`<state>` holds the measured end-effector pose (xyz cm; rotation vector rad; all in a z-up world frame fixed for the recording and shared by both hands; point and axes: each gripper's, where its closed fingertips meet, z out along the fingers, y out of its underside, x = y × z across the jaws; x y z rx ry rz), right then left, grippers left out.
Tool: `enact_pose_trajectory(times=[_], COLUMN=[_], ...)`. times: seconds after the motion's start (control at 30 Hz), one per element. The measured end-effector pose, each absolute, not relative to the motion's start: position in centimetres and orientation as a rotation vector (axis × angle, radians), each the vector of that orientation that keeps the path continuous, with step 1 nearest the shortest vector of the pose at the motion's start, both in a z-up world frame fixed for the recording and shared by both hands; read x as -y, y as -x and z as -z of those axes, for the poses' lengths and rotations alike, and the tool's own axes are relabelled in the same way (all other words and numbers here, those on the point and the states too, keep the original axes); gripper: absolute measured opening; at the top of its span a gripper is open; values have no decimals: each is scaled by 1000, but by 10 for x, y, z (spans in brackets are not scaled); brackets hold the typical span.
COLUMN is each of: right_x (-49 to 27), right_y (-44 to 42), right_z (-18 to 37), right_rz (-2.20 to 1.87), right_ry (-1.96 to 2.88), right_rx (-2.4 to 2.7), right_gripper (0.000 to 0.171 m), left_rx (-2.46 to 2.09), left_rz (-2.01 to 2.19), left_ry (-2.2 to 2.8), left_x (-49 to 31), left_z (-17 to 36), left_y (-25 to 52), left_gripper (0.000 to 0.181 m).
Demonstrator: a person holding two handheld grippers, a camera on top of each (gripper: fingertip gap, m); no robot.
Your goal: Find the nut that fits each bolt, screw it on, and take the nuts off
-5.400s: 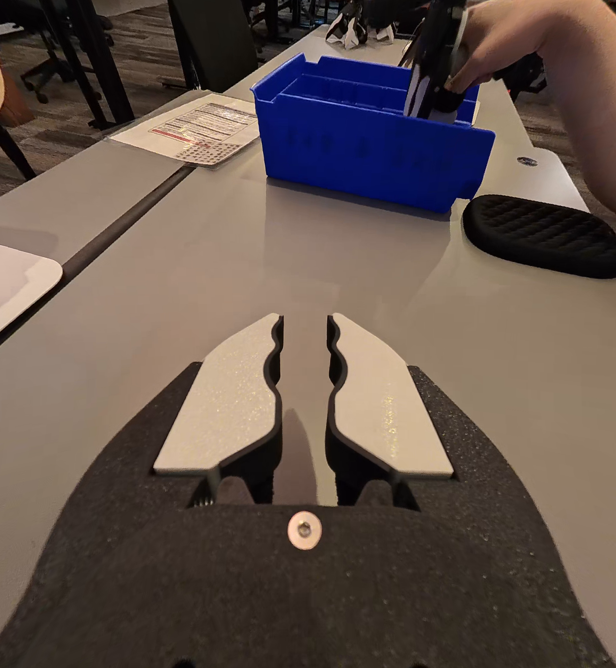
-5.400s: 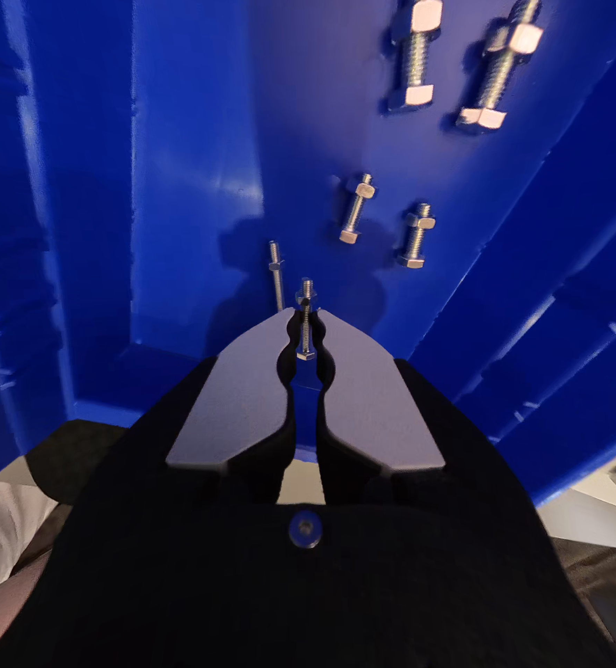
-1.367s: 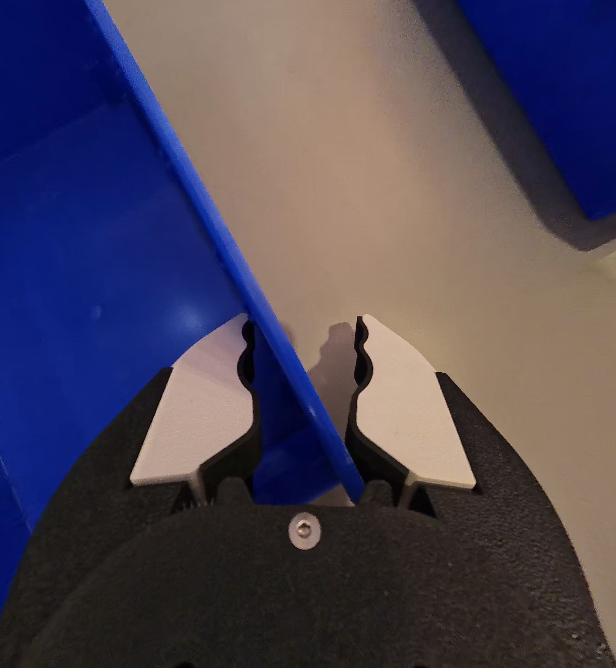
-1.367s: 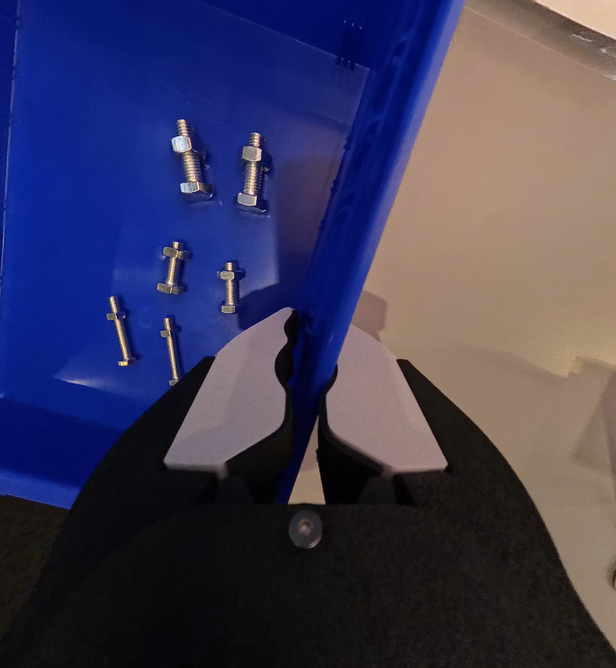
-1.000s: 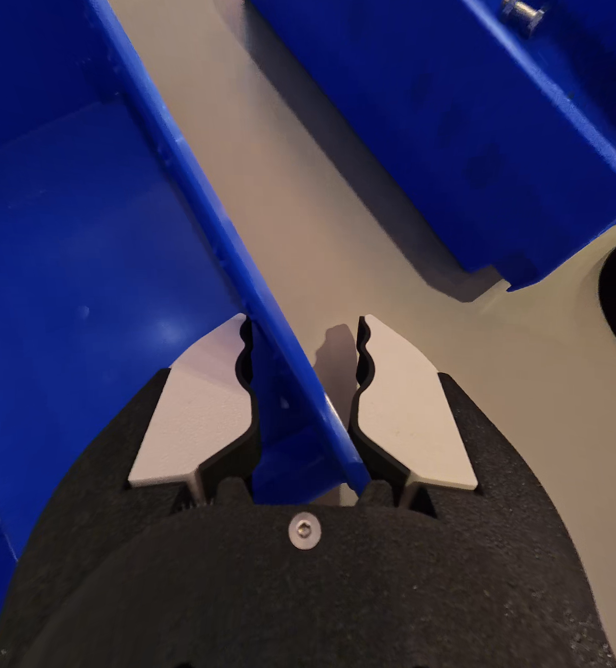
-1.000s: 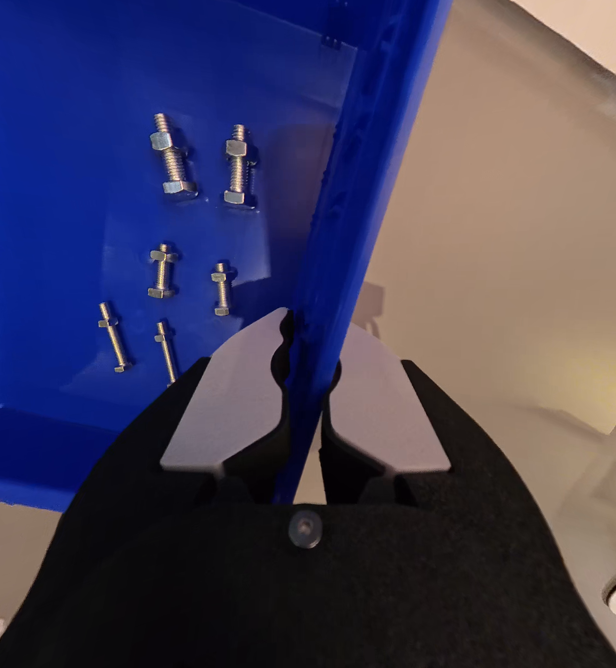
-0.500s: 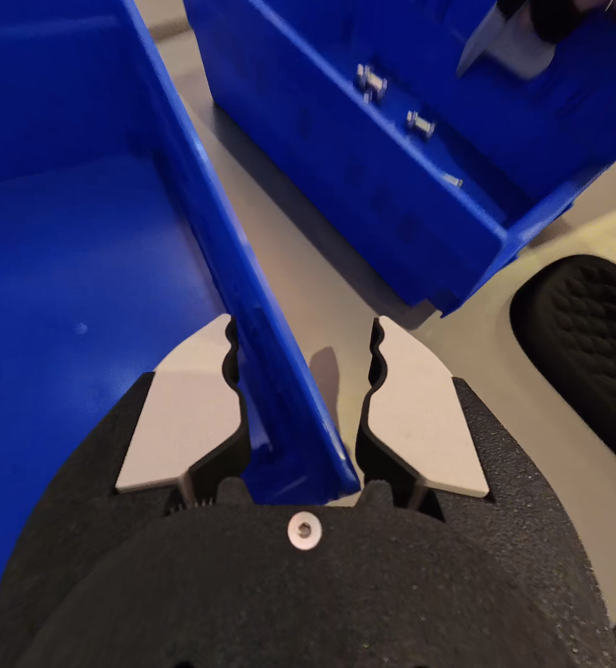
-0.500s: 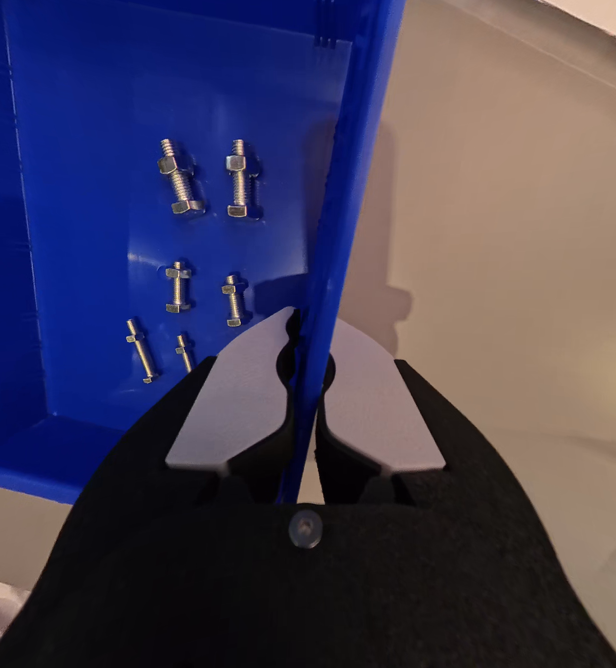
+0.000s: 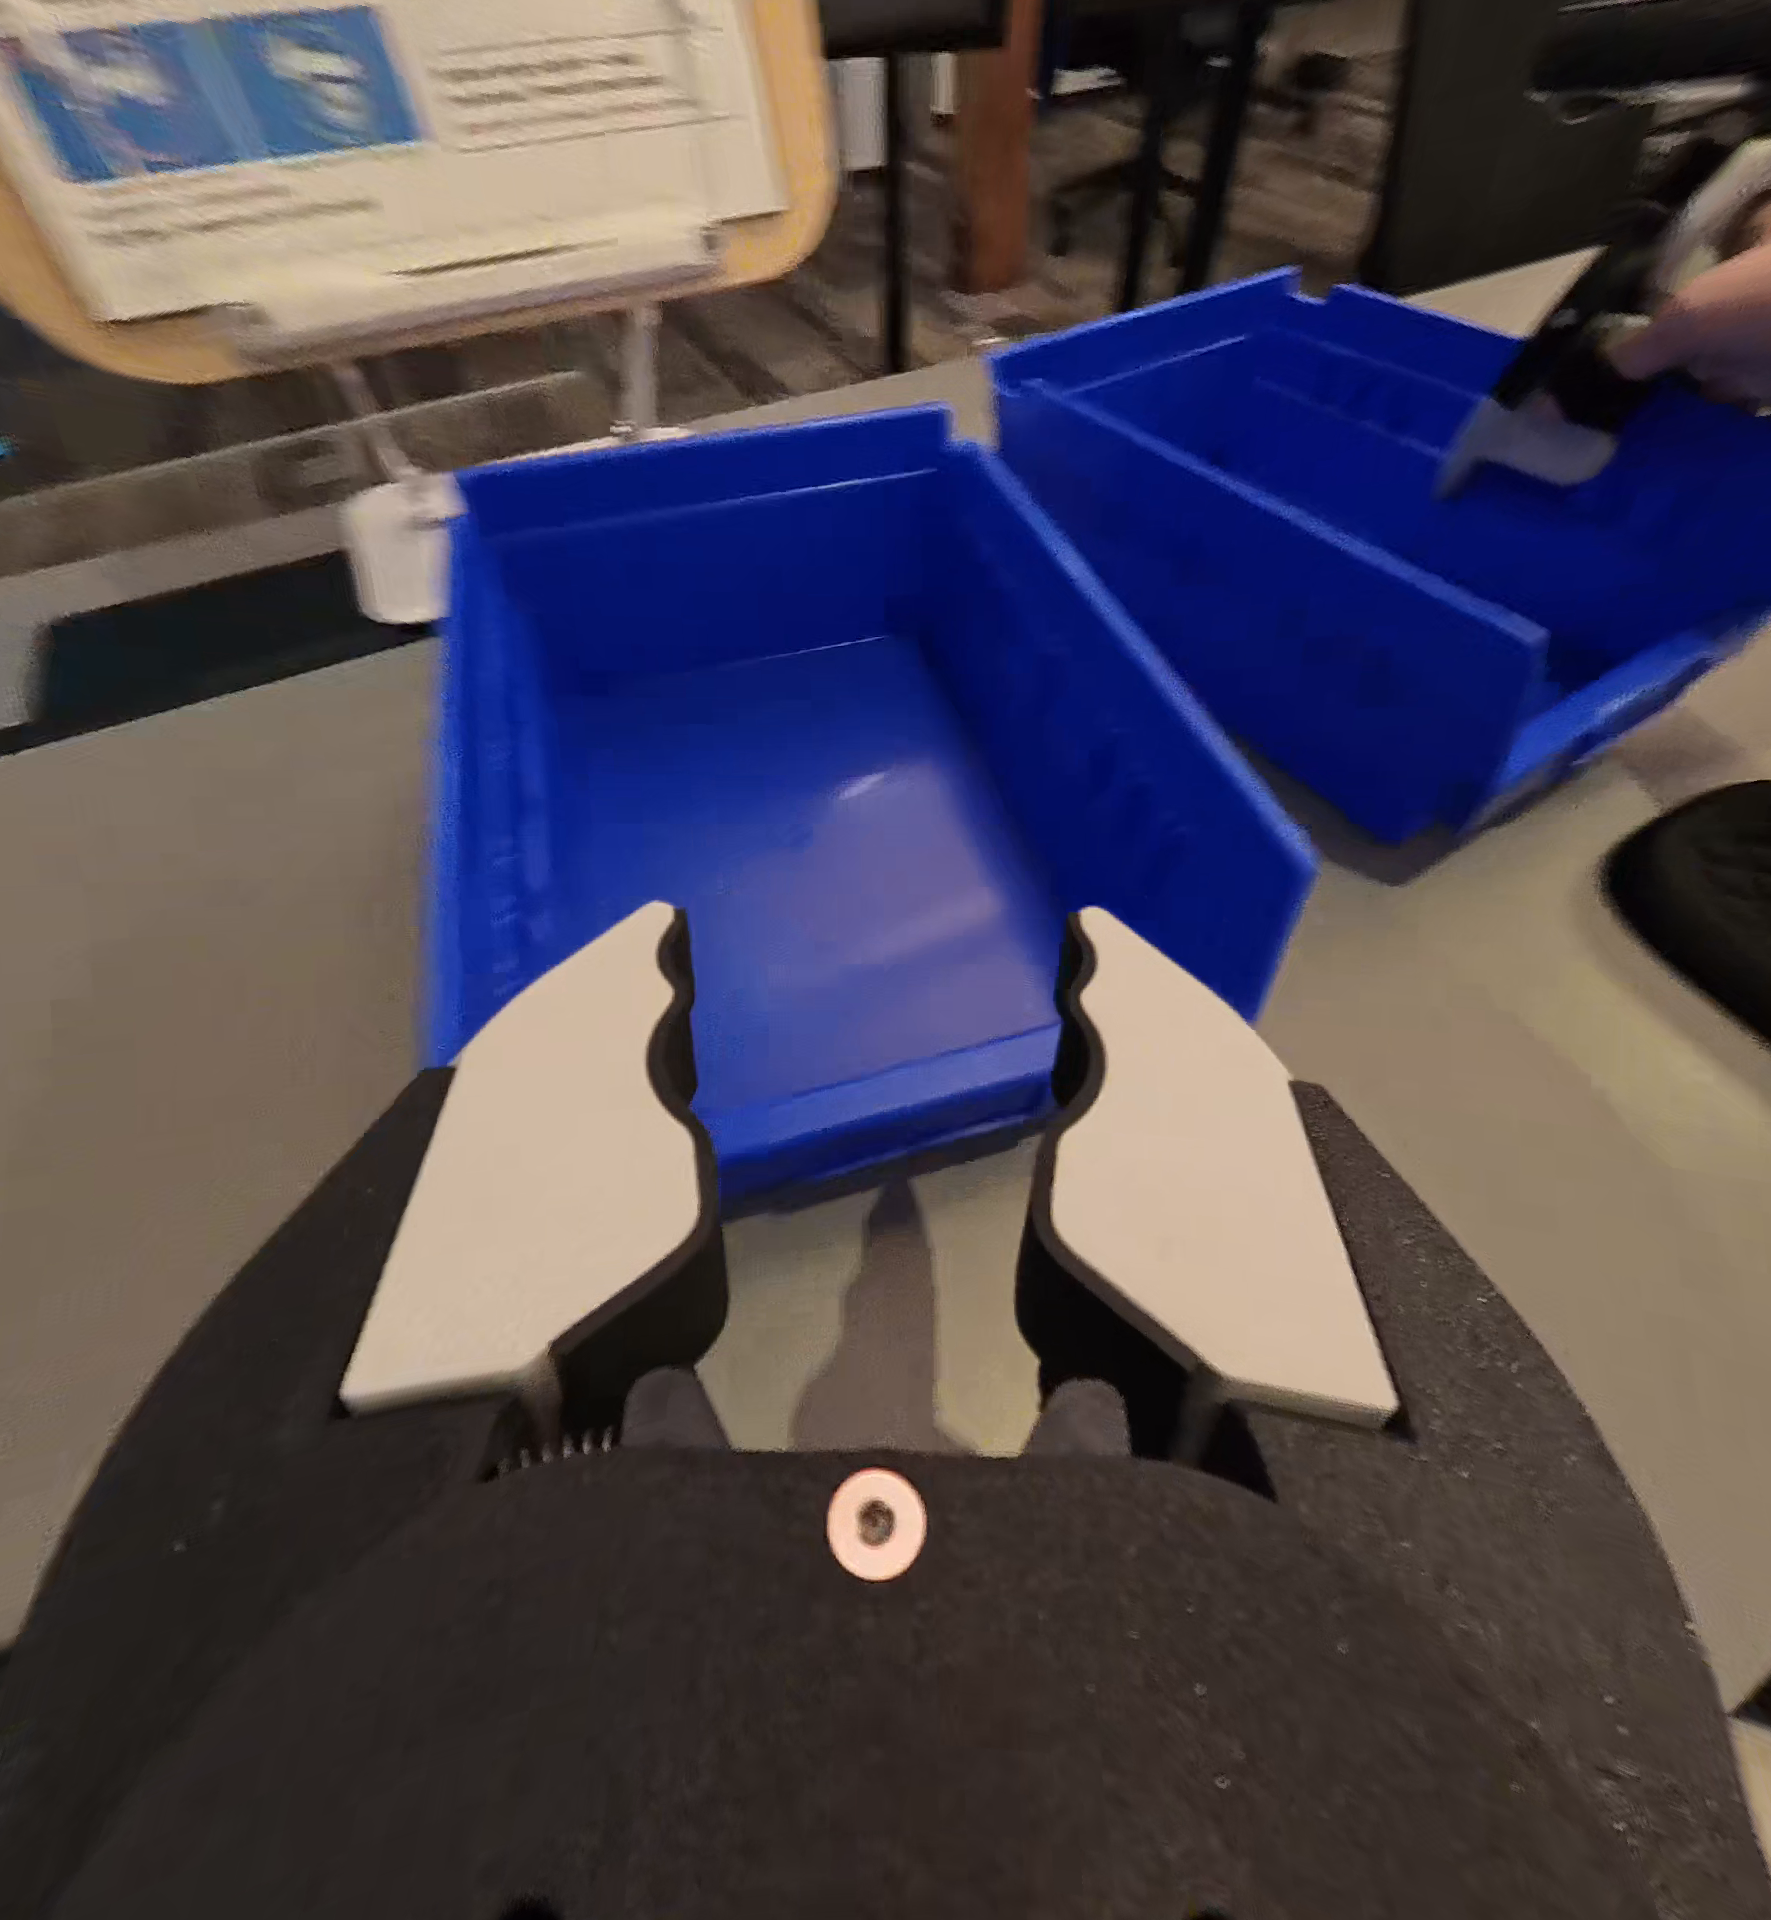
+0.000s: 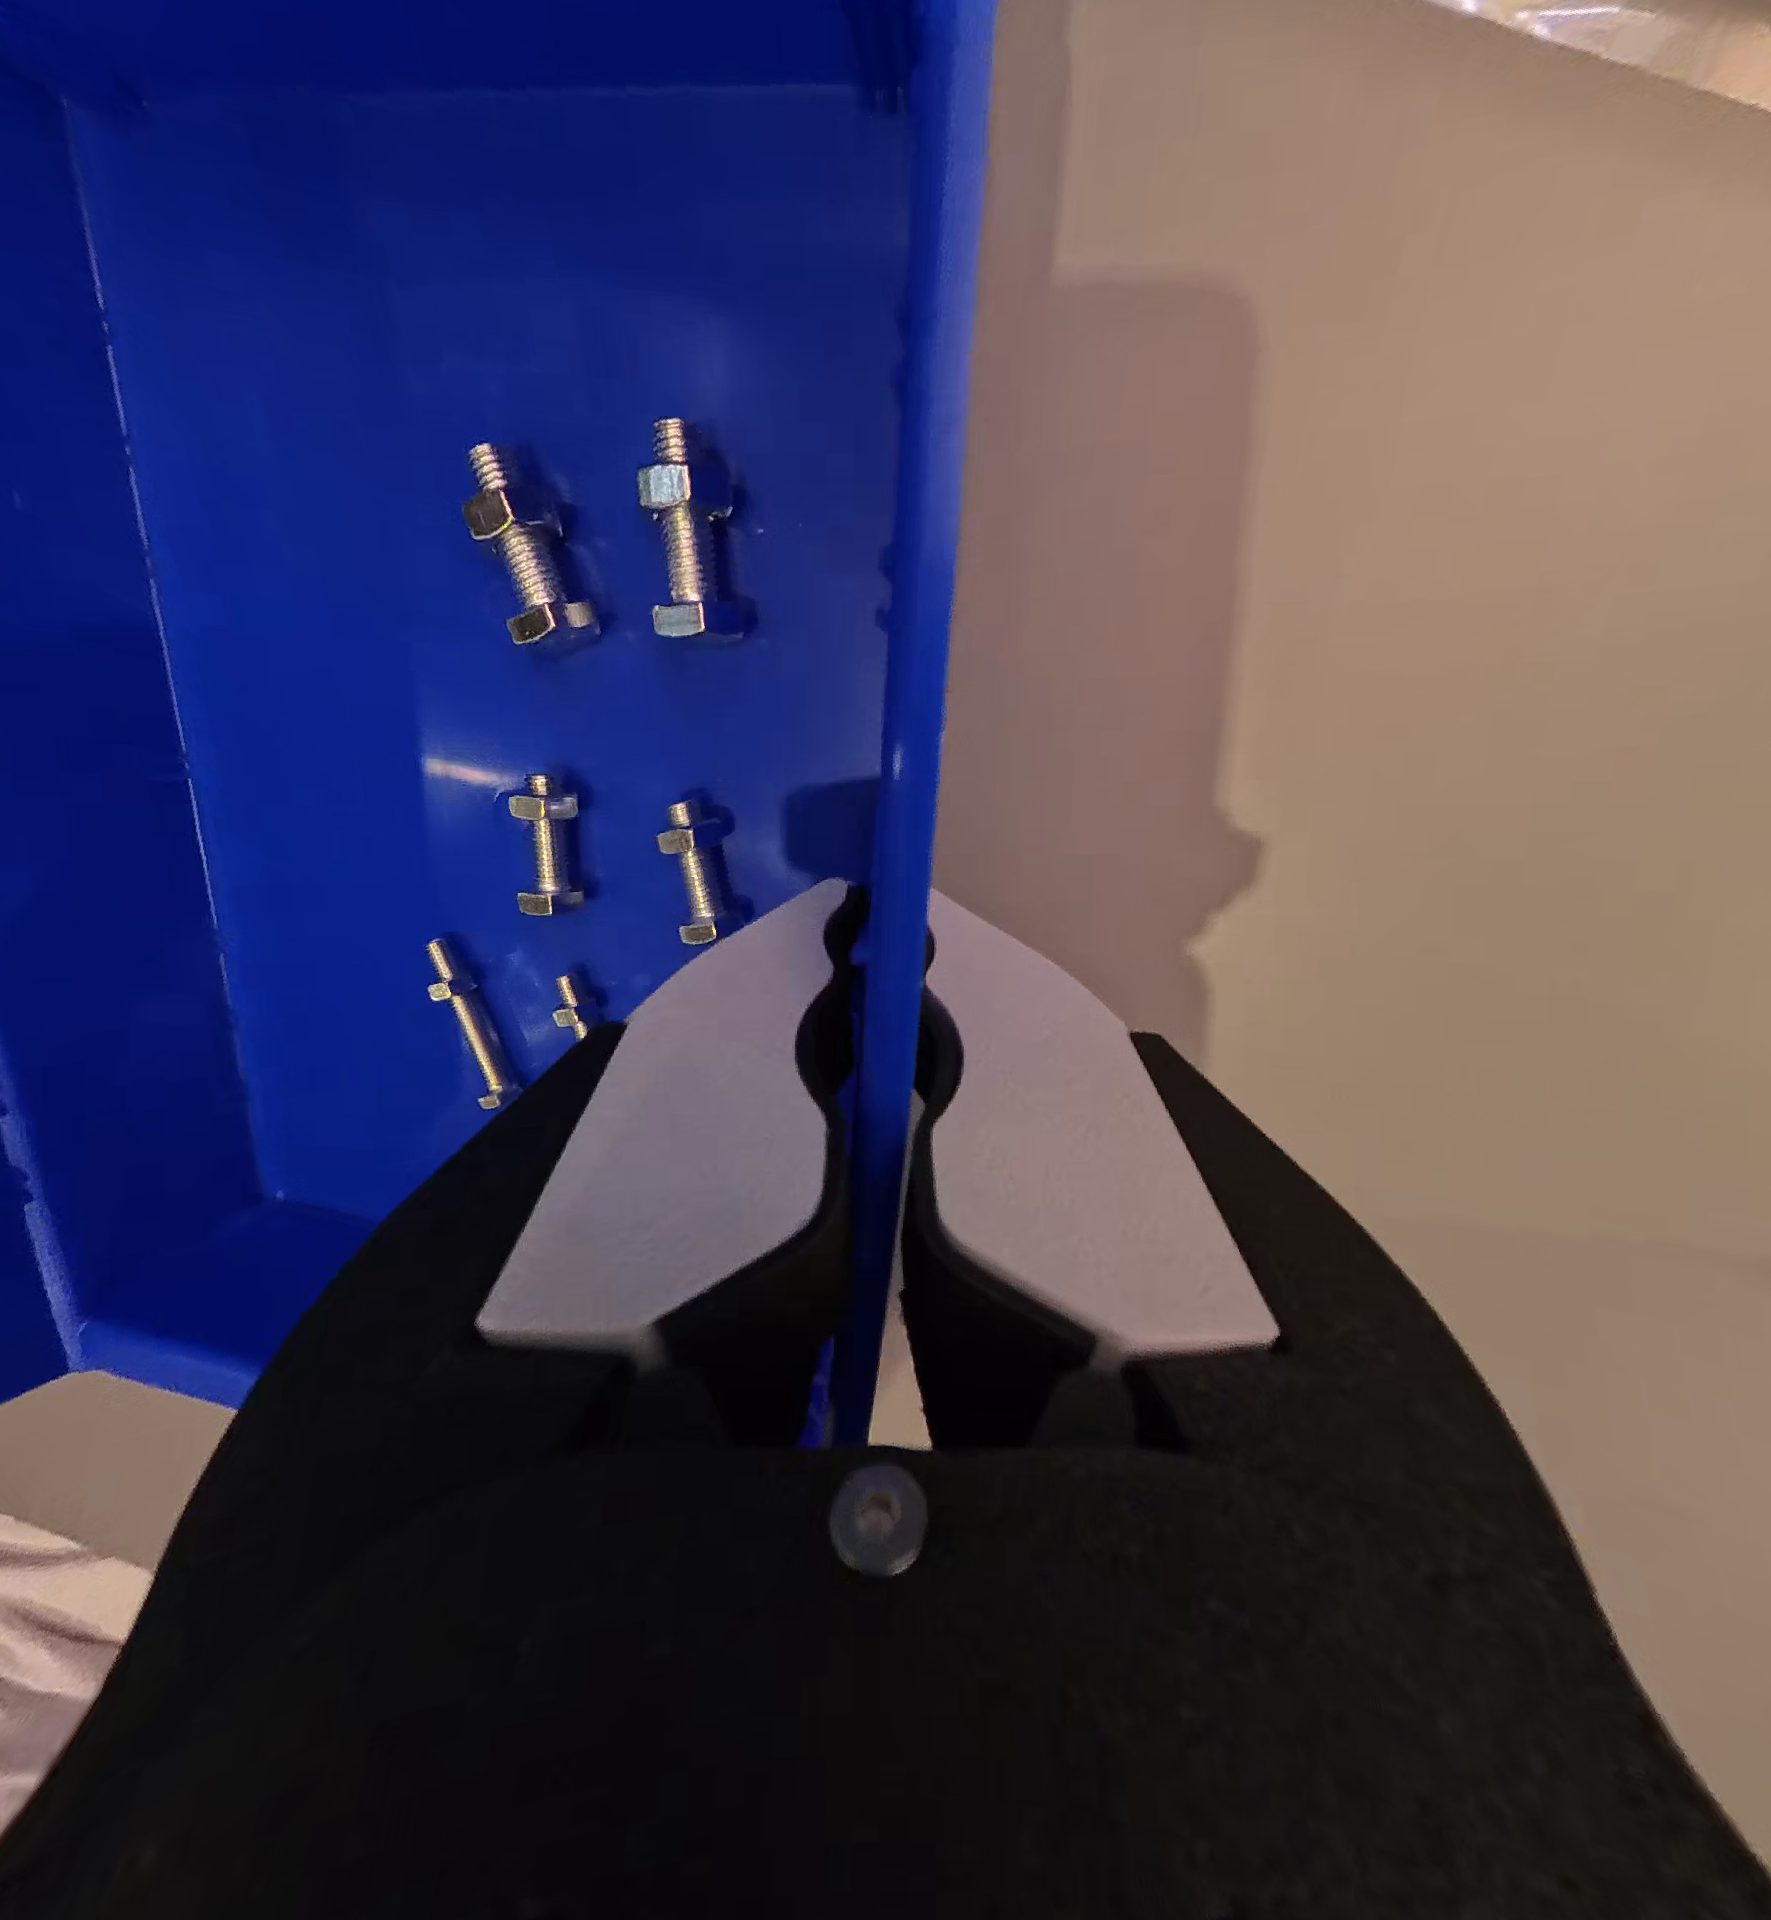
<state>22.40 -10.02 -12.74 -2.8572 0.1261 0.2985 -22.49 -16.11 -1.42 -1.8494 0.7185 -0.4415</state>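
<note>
My right gripper (image 10: 889, 914) is shut on the side wall (image 10: 917, 520) of a blue bin. On that bin's floor lie several bolts with nuts on them: two large (image 10: 689, 540), two medium (image 10: 545, 847) and two thin ones (image 10: 465, 1023). My left gripper (image 9: 873, 925) is open and empty, held just above the near end of a second blue bin (image 9: 808, 790), which is empty. In the left wrist view the bin with the bolts (image 9: 1380, 582) sits at the right, with the right gripper (image 9: 1525, 436) and a hand (image 9: 1754, 301) at its far wall.
A black padded rest (image 9: 1754, 914) lies on the grey table (image 9: 133, 935) at the right. A board with printed sheets (image 9: 372, 135) stands behind the bins. Chairs and table legs stand farther back. A white sleeve (image 10: 19, 1683) shows at lower left. The gap from one gripper's tips to the other's is roughly 45 cm.
My left gripper let go of the empty bin's wall, opened wider and pulled back to its near end. My right gripper keeps its hold on the other bin's wall.
</note>
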Motion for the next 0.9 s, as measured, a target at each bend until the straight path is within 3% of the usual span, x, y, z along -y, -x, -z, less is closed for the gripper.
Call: enact_pose_trajectory(times=[0.3,0.53,0.73,0.9], right_x=[107,106,74,27], right_y=[-223,-198,-115,-6], right_z=[101,10,-69,-94], right_rz=[-344,-291,-311,-343], right_ry=[2841,2825,2797,2763], right_rx=[-151,-96,46,261], right_gripper=[6,6,6,6], left_rx=[-418,-233,-229,-284], left_rz=[320,365,384,312], left_ry=[1923,1892,1876,1914], left_x=[140,126,127,136], left_z=[15,10,13,14], left_y=[380,449,472,485], left_gripper=[67,68,69,75])
